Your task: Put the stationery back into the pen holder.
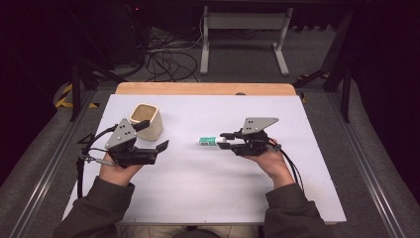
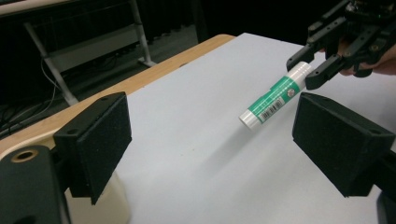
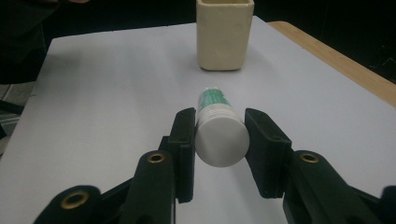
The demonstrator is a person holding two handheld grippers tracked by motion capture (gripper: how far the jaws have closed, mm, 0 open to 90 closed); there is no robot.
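Dark floor with loose cables (image 1: 163, 59) and a white metal frame (image 1: 245, 37) lies beyond the table (image 1: 198, 183), whose white top has a wooden strip along its far edge. Going from left to right in the high view, we first see our left gripper (image 1: 156, 136) held in the left hand (image 1: 119, 171), its jaws spread wide with nothing between them. Just behind it stands a cream square cup (image 1: 147, 120), upright and open at the top. Near the middle of the table we see a glue stick (image 1: 208, 141), white with a green label, lying along the surface and pointing toward the cup. Our right gripper (image 1: 224, 141), held in the right hand (image 1: 270, 161), has its jaws on either side of the stick's white cap. In the right gripper view both pads (image 3: 186, 140) press against the cap, so the stick (image 3: 219, 130) is gripped at that end. We cannot tell whether it rests on the table or hangs just above it.
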